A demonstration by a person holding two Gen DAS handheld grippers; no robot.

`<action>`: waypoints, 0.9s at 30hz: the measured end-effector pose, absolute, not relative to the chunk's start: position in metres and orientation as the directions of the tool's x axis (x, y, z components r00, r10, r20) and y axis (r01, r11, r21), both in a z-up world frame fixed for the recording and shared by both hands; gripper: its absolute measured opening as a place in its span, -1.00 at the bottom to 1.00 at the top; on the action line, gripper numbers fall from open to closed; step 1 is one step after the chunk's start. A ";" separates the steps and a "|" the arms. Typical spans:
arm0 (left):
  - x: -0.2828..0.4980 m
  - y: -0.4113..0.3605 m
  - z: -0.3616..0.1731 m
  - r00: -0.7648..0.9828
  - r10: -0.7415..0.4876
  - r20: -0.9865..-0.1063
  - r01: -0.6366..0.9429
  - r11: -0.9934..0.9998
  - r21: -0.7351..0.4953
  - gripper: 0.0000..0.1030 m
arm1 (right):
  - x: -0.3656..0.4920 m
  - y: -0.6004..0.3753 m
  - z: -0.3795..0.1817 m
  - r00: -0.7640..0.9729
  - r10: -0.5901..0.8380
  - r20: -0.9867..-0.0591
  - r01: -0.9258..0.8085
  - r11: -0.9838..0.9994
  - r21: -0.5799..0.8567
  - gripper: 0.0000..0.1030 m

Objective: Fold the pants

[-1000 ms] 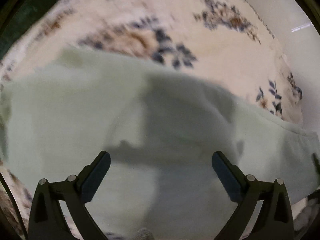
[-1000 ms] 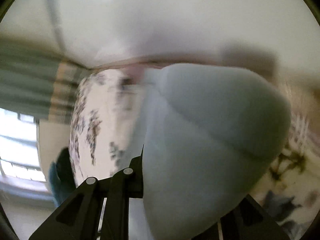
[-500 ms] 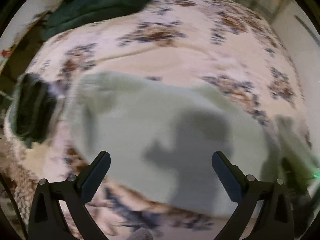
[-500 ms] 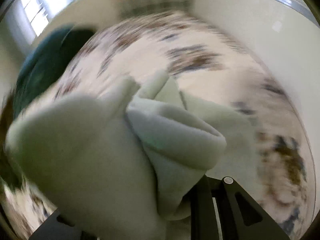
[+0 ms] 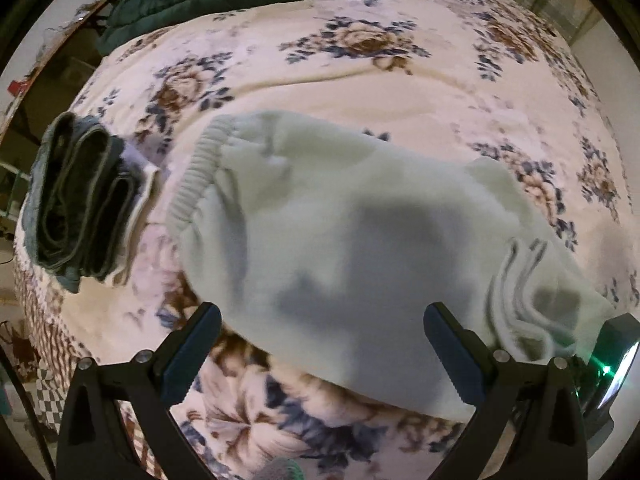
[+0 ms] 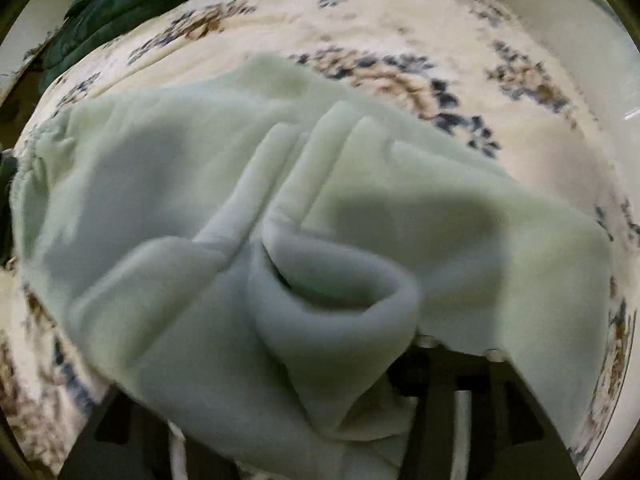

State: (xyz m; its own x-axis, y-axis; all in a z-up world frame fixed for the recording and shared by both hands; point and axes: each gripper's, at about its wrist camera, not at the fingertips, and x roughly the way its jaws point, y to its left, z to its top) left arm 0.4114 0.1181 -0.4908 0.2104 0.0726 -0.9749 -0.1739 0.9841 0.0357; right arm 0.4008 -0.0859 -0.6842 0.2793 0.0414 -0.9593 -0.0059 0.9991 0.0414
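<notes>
Beside the pants, left view only: folded dark clothes

The pants are a pale mint green, thick fleecy sweatpant kind of fabric. They lie folded over into a chunky bundle across the flowery bed cover. In the left wrist view the ribbed elastic waistband sits at the far left end, curving along the edge, and the body runs right and toward the camera. The right end is bunched into several soft ridges. In the right wrist view that same end is lifted and rumpled, with one rolled, tube-like fold sitting right up close to the camera.
</notes>
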 end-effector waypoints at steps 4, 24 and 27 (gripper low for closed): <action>0.419 0.094 -0.491 0.194 -0.001 -0.981 -0.123 0.992 -0.025 1.00 | 0.390 -0.096 -0.666 0.234 0.170 -0.957 0.002 0.985 0.175 0.47; 0.415 -0.062 -0.578 0.013 -0.162 -0.987 0.232 0.960 -0.154 -0.44 | 0.266 -0.352 -0.645 0.335 0.241 -0.911 0.644 0.647 0.408 0.70; 0.398 -0.045 -0.581 0.039 -0.100 -0.994 0.243 0.966 -0.088 -0.44 | 0.263 -0.360 -0.659 0.328 0.261 -0.908 0.659 0.625 0.418 0.70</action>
State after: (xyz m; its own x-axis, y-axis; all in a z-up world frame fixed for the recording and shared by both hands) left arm 0.3980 -0.0445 -0.5809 0.0394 -0.1002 -0.9942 0.2425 0.9662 -0.0877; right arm 0.2628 -0.3598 -0.6592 0.3281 0.2606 -0.9080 0.6594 0.6251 0.4177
